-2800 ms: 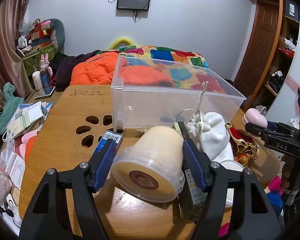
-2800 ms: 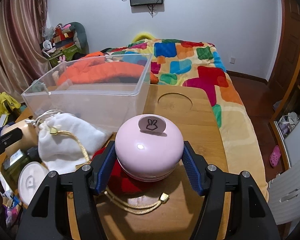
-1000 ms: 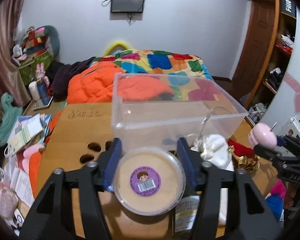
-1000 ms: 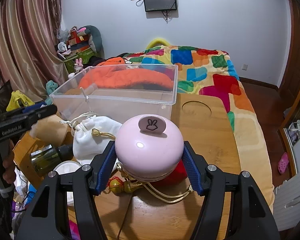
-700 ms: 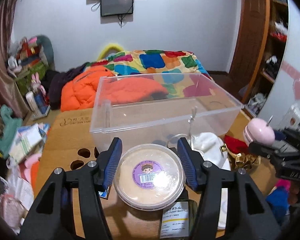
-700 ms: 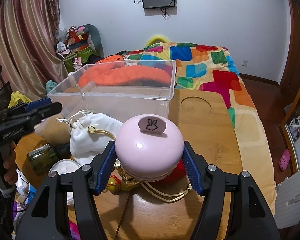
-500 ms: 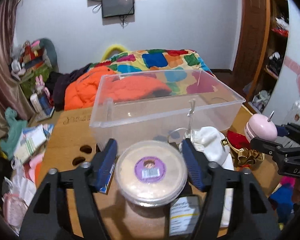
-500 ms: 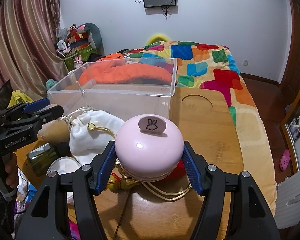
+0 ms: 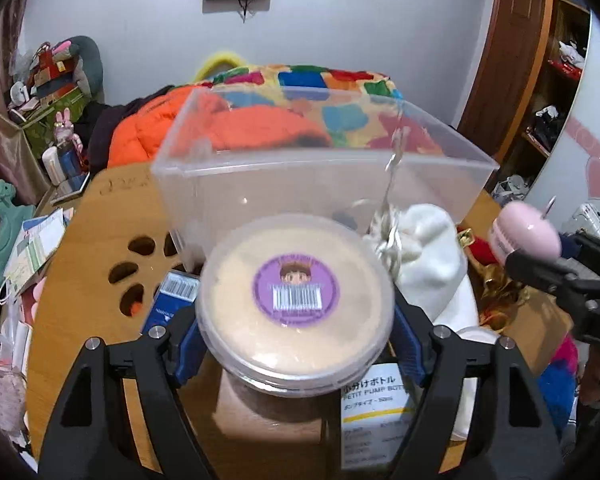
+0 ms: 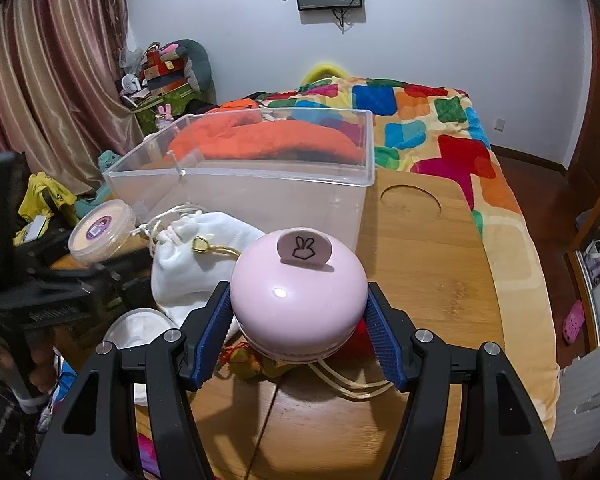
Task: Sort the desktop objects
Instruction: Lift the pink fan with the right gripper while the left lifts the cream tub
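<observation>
Left gripper point(image 9: 296, 344) clenched on round tub point(image 9: 295, 305), lifted off the desk, clear bin point(image 9: 320, 184) at 12 o'clock, likely its destination. Right gripper point(image 10: 298, 340) grasps pink dome case point(image 10: 299, 294) above the wooden table point(image 10: 432, 264), bin point(image 10: 244, 192) at 11 o'clock, white pouch point(image 10: 204, 248) between.

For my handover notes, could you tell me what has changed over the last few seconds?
The left gripper lifted the beige tub off the table and turned its label up; the right gripper raised the pink case. Both stay clamped. The clear bin and white pouch stayed put.
</observation>
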Available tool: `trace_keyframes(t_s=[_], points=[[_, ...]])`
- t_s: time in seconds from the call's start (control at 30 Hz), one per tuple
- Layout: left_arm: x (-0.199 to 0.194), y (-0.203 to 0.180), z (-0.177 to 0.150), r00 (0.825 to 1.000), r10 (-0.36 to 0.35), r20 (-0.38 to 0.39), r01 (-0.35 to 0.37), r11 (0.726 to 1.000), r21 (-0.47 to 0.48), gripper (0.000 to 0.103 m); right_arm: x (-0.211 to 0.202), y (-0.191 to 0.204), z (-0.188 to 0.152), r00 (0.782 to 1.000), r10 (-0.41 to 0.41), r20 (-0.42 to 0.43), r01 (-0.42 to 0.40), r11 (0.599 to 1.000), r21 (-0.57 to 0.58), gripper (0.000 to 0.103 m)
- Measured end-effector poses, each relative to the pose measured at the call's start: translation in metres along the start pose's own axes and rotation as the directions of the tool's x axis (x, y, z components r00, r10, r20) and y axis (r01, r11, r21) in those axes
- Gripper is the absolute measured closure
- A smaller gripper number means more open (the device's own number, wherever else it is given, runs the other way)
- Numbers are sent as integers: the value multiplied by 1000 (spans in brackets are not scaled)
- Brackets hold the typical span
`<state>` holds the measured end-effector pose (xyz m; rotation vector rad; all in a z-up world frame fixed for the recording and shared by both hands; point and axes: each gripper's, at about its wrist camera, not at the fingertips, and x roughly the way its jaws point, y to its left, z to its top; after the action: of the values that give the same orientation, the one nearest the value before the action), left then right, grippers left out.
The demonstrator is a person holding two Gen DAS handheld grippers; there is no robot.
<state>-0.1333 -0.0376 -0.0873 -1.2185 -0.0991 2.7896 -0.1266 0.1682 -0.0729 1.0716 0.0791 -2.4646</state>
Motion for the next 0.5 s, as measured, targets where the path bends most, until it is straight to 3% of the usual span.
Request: trace_keyframes(t_s=[0.1, 0.5], points=[[-1, 5, 1, 1000, -15, 4, 16, 1000, -28, 40, -1, 6, 2, 1000, 9, 4, -9, 1000, -9, 42], [-21, 27, 6, 998, -27, 51, 32, 995, -98, 45, 3, 41, 17, 999, 43, 18, -41, 996, -81, 42]])
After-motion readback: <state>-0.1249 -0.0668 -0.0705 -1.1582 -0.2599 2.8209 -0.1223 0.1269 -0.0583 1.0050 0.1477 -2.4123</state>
